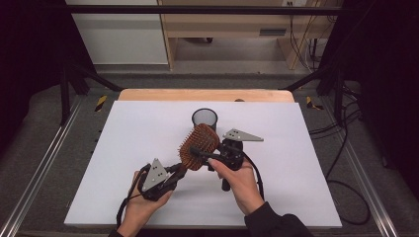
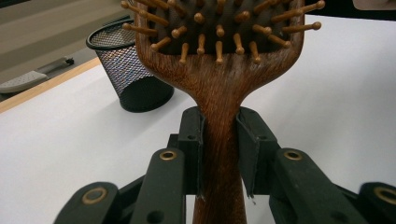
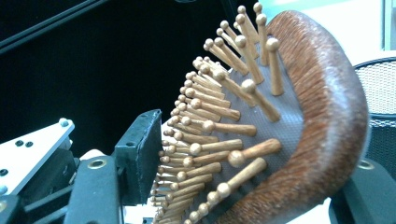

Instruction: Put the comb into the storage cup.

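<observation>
A wooden paddle hairbrush [image 1: 199,146] with wooden pins is held above the white table. My left gripper [image 1: 179,170] is shut on its handle; in the left gripper view both pads clamp the narrow neck of the hairbrush [image 2: 219,84] just below the head, at my left gripper [image 2: 219,130]. My right gripper [image 1: 197,155] reaches in from the right with the brush head between its jaws. In the right gripper view one pad [image 3: 140,154] stands at the pin tips of the hairbrush [image 3: 322,116] and the other jaw lies behind its wooden back, with no clear press by my right gripper [image 3: 252,172].
A black mesh cup [image 1: 204,118] stands upright just behind the brush, near the middle of the white sheet [image 1: 123,148]. The cup [image 2: 126,70] is empty as far as I see. A wooden table edge [image 1: 207,95] runs along the far side, with a dark frame around.
</observation>
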